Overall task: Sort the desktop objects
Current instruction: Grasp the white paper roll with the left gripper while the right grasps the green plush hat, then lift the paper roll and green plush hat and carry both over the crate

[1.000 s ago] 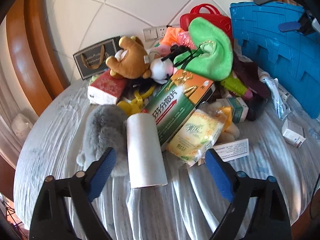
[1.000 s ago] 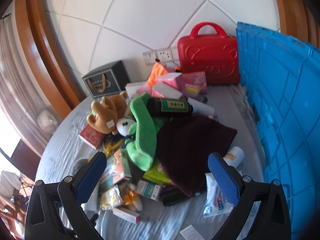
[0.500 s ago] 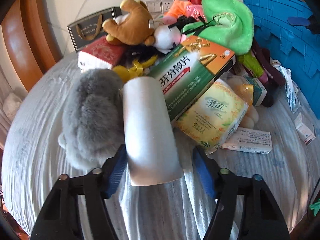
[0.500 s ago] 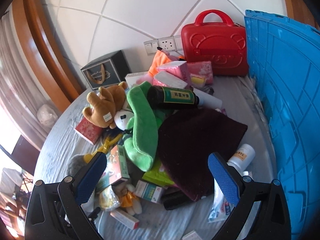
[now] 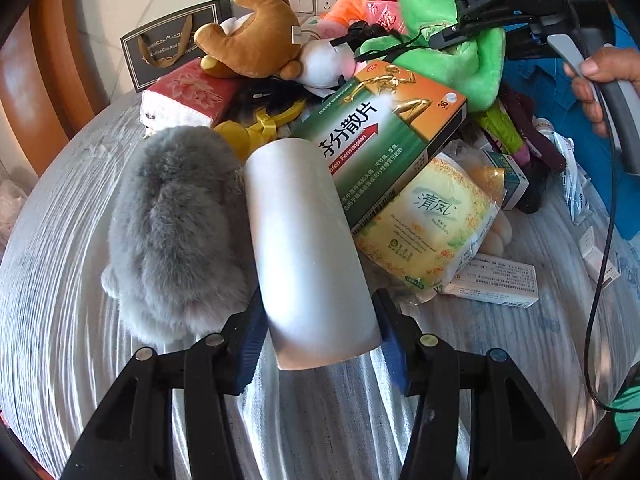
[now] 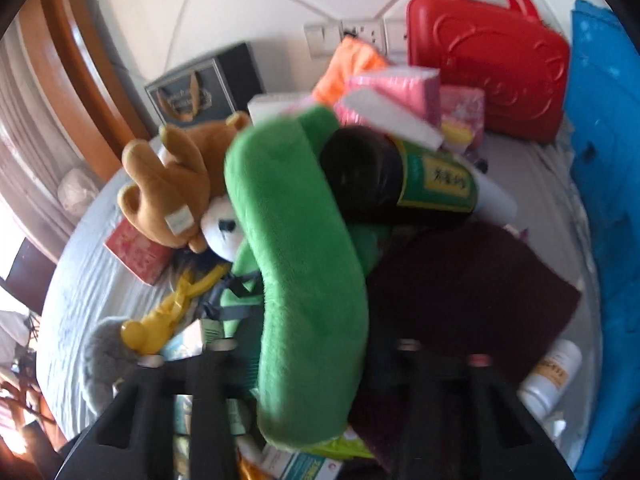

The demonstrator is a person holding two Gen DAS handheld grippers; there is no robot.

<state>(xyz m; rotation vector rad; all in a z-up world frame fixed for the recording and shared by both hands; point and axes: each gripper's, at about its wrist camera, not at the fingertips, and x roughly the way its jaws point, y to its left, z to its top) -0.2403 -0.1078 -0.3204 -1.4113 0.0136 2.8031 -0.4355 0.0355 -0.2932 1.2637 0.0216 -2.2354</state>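
A heap of objects lies on a round table with a grey cloth [image 5: 60, 240]. My left gripper [image 5: 320, 332] is shut on a white roll [image 5: 308, 248], its blue pads pressing both sides near the roll's near end. The roll lies between a grey furry toy [image 5: 176, 220] and a green medicine box [image 5: 384, 136]. My right gripper [image 6: 312, 364] has its fingers on either side of a green plush toy [image 6: 296, 264]; the picture is blurred and the pads are hidden, so the grip is unclear. The right gripper's body also shows in the left wrist view [image 5: 532, 4].
A blue crate [image 6: 608, 200] stands at the right. A red case [image 6: 492, 84] and a dark gift bag [image 6: 204, 88] stand by the wall. A brown bear [image 6: 176, 184], dark bottle [image 6: 396, 184], maroon cloth [image 6: 472, 288], white pill bottle [image 6: 552, 380], yellow tissue pack [image 5: 428, 224], red tissue pack [image 5: 188, 96] fill the pile.
My left gripper has moved forward and closed on the white roll. My right gripper has dropped toward the pile and now straddles the green plush toy.
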